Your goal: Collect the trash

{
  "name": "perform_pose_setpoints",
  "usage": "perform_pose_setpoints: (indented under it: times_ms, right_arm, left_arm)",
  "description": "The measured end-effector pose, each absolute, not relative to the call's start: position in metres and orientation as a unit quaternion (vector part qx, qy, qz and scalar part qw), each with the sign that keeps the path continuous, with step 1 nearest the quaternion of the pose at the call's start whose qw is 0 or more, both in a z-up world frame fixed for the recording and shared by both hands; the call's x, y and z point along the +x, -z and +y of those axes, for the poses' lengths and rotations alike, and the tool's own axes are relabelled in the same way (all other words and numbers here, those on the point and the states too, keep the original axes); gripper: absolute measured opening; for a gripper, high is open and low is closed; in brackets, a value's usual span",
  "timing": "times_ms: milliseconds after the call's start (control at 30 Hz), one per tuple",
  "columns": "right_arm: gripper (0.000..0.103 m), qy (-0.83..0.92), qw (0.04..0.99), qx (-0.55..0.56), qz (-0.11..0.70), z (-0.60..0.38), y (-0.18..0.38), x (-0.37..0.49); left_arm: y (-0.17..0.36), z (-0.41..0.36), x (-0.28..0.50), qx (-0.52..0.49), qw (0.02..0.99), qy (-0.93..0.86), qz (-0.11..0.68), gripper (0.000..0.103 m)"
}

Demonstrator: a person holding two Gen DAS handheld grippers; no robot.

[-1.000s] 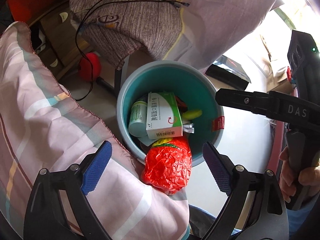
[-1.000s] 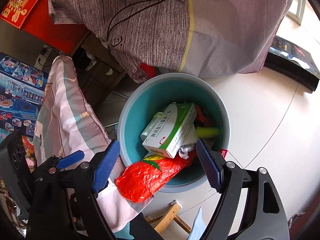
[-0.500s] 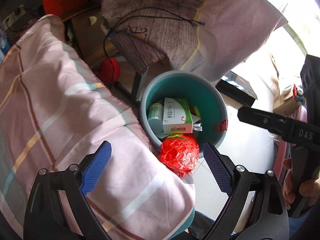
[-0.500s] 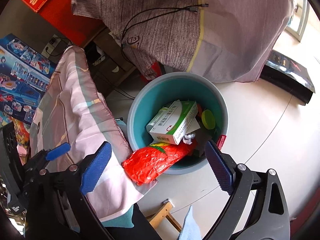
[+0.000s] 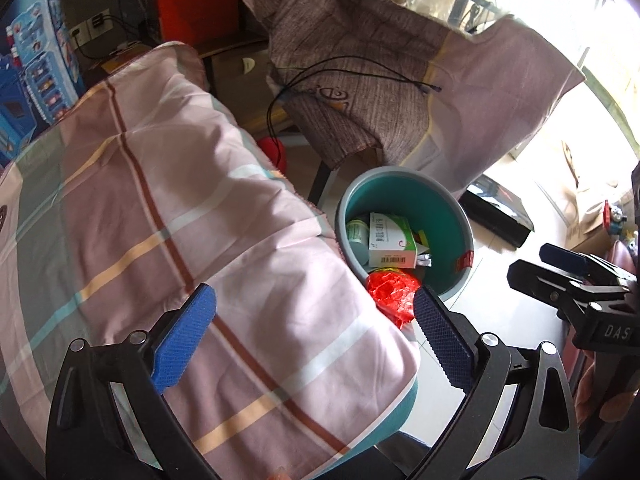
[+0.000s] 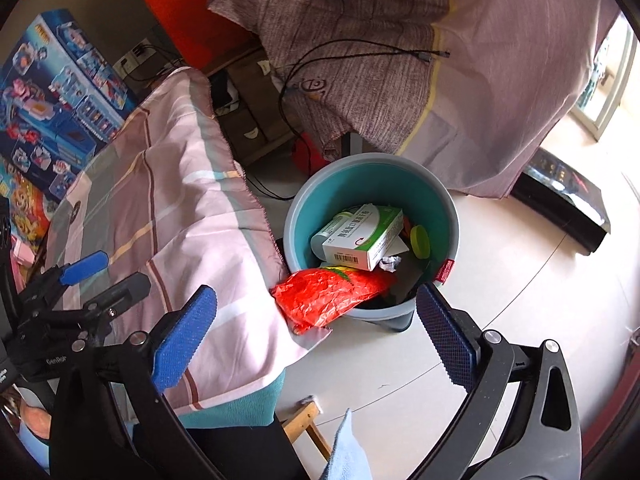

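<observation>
Both tools pulled back | red bag (image 5: 391,292) draped over bin (image 5: 460,216) rim

plaid quilt (image 5: 168,240) | brown cloth (image 5: 360,64); black cable (image 5: 344,76) | toy box (image 6: 52,96)

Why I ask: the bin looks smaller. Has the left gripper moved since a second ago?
Yes. The left gripper has pulled up and back from the bin.

The left tongs (image 5: 314,344) are held with the blue-padded fingers (image 5: 182,338) spread wide apart, nothing gripped between them. The right tongs (image 6: 316,344) are likewise held wide apart and empty. Each is seen at the edge of the other's view.
</observation>
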State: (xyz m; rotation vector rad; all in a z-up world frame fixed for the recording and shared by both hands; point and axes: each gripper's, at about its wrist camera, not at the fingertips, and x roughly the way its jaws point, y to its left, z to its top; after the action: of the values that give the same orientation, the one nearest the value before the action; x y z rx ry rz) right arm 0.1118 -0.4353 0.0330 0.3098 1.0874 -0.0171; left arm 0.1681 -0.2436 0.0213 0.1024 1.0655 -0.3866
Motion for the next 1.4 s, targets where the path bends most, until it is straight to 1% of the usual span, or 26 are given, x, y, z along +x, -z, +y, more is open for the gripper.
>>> perform_pose_setpoints:
  times_ms: [533,1100,1400]
  right_arm:
    - [0.096,0.001,0.861,0.086,0.501,-0.389,-0.047,0.078]
    - [0.096,-0.003,0.858,0.087,0.506,-0.385,-0.042,0.079]
    - [0.096,0.001,0.852,0.1,0.514,-0.39,-0.03,0.081]
  left_arm:
    - [-0.033,-0.192,0.128,0.015,0.859,0.148,0.489,0.099]
    - [-0.034,-0.178,0.123,0.014,0.863,0.134,0.487,0.099]
    - [-0.036,-0.185,0.117,0.029,0.877,0.138,0.459,0.099]
